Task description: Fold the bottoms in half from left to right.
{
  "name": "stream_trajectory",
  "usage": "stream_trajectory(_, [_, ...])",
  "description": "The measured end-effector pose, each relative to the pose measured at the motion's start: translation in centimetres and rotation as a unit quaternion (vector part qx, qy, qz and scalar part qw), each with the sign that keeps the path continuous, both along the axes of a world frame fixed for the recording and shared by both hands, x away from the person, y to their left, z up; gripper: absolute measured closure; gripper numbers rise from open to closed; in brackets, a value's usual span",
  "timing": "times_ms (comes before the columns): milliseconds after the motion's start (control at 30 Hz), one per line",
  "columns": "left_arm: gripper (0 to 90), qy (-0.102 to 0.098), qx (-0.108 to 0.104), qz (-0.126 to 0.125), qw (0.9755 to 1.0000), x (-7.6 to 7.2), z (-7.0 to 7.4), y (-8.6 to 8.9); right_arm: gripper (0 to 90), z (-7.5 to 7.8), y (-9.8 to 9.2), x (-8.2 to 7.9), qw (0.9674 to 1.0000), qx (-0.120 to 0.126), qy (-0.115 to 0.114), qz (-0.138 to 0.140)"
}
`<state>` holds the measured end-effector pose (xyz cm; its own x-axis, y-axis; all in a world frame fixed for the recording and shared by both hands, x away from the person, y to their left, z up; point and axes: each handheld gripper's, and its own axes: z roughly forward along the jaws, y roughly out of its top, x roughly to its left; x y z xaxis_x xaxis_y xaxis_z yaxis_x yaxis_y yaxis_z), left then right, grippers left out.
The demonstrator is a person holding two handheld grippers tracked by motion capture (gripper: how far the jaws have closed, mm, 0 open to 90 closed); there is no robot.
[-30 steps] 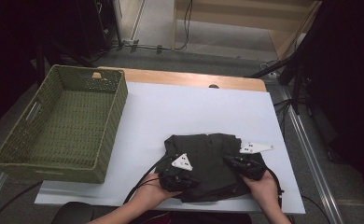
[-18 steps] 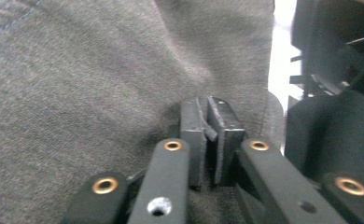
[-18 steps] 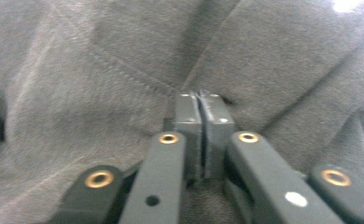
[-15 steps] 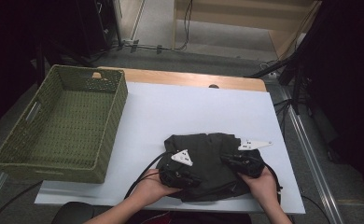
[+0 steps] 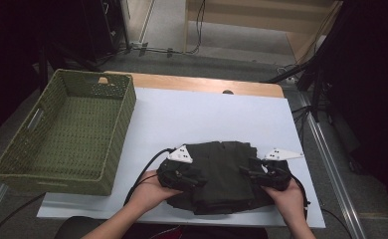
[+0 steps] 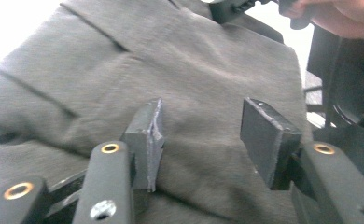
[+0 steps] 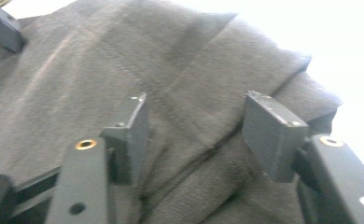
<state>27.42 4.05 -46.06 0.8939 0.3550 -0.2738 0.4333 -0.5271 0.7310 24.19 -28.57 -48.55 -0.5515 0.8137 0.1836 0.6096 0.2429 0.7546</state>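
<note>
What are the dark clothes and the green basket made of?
The dark garment looks like soft woven cloth, matte: it folds and creases, and a fine weave shows up close. The green basket looks like woven wicker or plastic cord, judging by its ribbed, plaited walls.

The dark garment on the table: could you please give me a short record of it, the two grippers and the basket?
garment: dark garment, folded, lying flat on the white table near the person's edge
left gripper: jaws have just been opening, apart over the cloth, nothing pinched
right gripper: jaws have just been opening, apart over the cloth, nothing pinched
basket: green woven basket, left of the garment, nothing visible inside
</note>
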Motion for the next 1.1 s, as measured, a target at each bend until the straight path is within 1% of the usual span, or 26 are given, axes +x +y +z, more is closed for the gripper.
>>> stream_trajectory(67, [45.6,-0.005,0.001,0.012,0.9999,0.3,0.2,0.4,32.6,0.0,-0.2,0.1,1.0000,0.006,-0.002,-0.007])
stream_trajectory(100, [43.9,-0.008,0.002,0.018,0.9998,0.4,0.2,0.6,30.6,-0.1,-0.3,0.2,0.9999,0.004,-0.007,-0.009])
stream_trajectory(167, [42.1,-0.017,0.011,0.029,0.9994,0.6,0.3,1.0,26.5,-0.1,-0.3,0.3,0.9999,0.008,-0.010,-0.011])
stream_trajectory(200, [41.6,-0.019,0.011,0.035,0.9991,0.7,0.2,1.2,26.4,-0.2,-0.3,0.4,0.9998,0.008,-0.007,-0.014])
stream_trajectory(267, [39.0,-0.019,0.014,0.043,0.9988,0.9,0.2,1.6,24.7,-0.2,-0.3,0.5,0.9999,0.001,-0.010,-0.013])
stream_trajectory(367, [36.3,-0.021,0.012,0.058,0.9980,1.2,0.2,2.1,18.5,-0.1,-0.2,0.7,0.9999,0.005,-0.010,-0.010])
stream_trajectory(433, [34.1,-0.027,0.015,0.068,0.9972,1.3,0.3,2.4,11.7,-0.1,-0.2,0.9,0.9999,-0.001,-0.014,-0.009])
stream_trajectory(500, [29.5,-0.031,0.021,0.081,0.9960,1.5,0.3,2.7,7.9,-0.1,-0.2,1.0,0.9998,-0.007,-0.012,-0.011])
stream_trajectory(567, [25.8,-0.032,0.025,0.091,0.9950,1.7,0.3,3.0,4.9,-0.2,-0.1,1.2,0.9999,-0.008,-0.011,-0.009])
stream_trajectory(600, [24.1,-0.031,0.027,0.097,0.9945,1.8,0.2,3.1,1.2,-0.3,-0.1,1.3,0.9999,-0.009,-0.009,-0.008])
stream_trajectory(633, [22.3,-0.033,0.032,0.103,0.9936,1.9,0.2,3.2,0.0,-0.3,0.0,1.4,0.9999,-0.011,-0.007,-0.008])
stream_trajectory(700, [21.0,-0.037,0.041,0.109,0.9926,2.0,0.1,3.4,0.0,-0.4,0.1,1.5,0.9999,-0.014,-0.005,-0.005])
stream_trajectory(767, [17.1,-0.034,0.041,0.113,0.9922,2.1,0.0,3.6,0.0,-0.4,0.2,1.5,0.9999,-0.014,-0.005,-0.005])
stream_trajectory(800, [15.8,-0.035,0.043,0.117,0.9916,2.2,0.0,3.7,0.0,-0.4,0.2,1.6,0.9999,-0.013,-0.004,-0.004])
stream_trajectory(900, [11.7,-0.047,0.045,0.127,0.9897,2.3,-0.2,3.9,0.0,-0.5,0.2,1.7,0.9999,-0.015,-0.004,-0.005])
stream_trajectory(967, [2.8,-0.045,0.049,0.133,0.9889,2.6,-0.4,4.1,0.0,-0.5,0.2,1.7,0.9998,-0.016,-0.001,-0.007])
stream_trajectory(1033, [1.6,-0.047,0.050,0.139,0.9879,2.8,-0.6,4.2,0.0,-0.6,0.2,1.7,0.9998,-0.018,0.000,-0.006])
stream_trajectory(1100, [0.0,-0.042,0.047,0.142,0.9879,3.1,-0.8,4.2,0.0,-0.6,0.3,1.7,0.9998,-0.017,0.002,-0.006])
